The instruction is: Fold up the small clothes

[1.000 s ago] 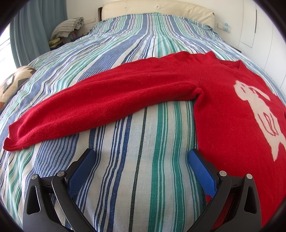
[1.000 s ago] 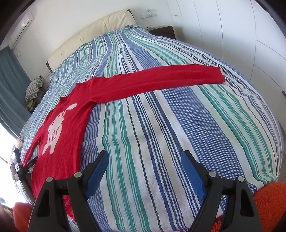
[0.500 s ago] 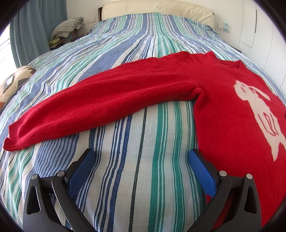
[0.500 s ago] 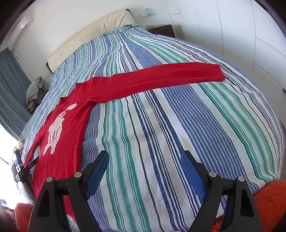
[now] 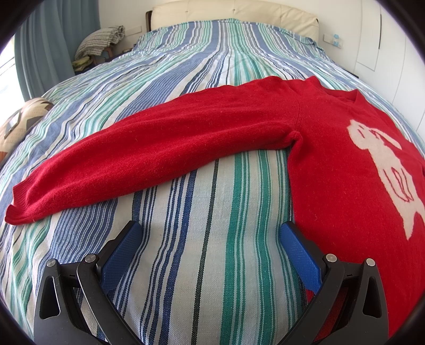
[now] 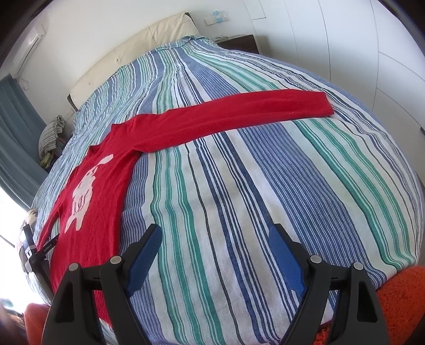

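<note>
Red knitted sweater with a white animal figure on the chest (image 5: pixel 332 148) lies front-up and spread flat on the bed with the blue, green and white striped cover (image 5: pixel 212 265). Neckline toward the cream padded headboard (image 5: pixel 233 10), hem toward the foot.

Both long sleeves stretched straight out sideways. One sleeve (image 5: pixel 148 154) runs across the left wrist view, cuff (image 5: pixel 18 204) lying flat near the bed's edge. The other sleeve (image 6: pixel 239 116) runs across the right wrist view, cuff (image 6: pixel 322 104) also flat. No crease or fold visible anywhere in the knit.

Left hand-held gripper (image 5: pixel 211 233): blue-padded fingers spread wide, nothing between them, hovering over bare cover just beside the sweater's side seam; right pad at the edge of the body panel, contact uncertain.

Right hand-held gripper (image 6: pixel 215 236): fingers likewise spread, empty, over striped cover, well apart from the far cuff, the sweater body off to its left.

Judgement on progress: laying-out looks done; folding itself not yet begun. Left to do, most likely: sleeves brought in over the body, sides folded, then hem to neck. Neither gripper has cloth.

Orange fuzzy fabric (image 6: pixel 398 300) at the bed's foot, purpose unclear.
</note>
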Demonstrator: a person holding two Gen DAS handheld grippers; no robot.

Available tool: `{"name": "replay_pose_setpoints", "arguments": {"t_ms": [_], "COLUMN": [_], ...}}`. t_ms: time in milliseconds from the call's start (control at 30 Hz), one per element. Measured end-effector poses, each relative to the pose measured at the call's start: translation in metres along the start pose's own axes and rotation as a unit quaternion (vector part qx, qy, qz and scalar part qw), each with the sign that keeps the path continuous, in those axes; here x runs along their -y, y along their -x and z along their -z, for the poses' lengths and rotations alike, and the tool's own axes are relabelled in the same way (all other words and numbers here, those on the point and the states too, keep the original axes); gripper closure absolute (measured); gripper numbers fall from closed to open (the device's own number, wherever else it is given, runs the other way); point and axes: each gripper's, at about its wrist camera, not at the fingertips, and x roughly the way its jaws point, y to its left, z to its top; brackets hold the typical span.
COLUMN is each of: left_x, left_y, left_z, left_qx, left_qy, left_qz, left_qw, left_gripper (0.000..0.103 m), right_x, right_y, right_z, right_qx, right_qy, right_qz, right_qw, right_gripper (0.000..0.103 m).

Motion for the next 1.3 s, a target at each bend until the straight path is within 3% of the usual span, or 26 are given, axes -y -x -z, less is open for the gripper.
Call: {"name": "replay_pose_setpoints", "arguments": {"t_ms": [1300], "left_x": [0.0], "left_y": [0.0001], "left_z": [0.0], "left_qx": [0.0], "left_qy": [0.0], "left_qz": [0.0], "left_qw": [1.0], "left_gripper": [0.0], "right_x": [0.0001], "right_y": [-0.005], "right_z": [0.0016], "right_qx": [-0.008], "right_qy": [-0.001], "right_qz": [0.004], "right_qw": [1.0], "right_gripper": [0.021]}}
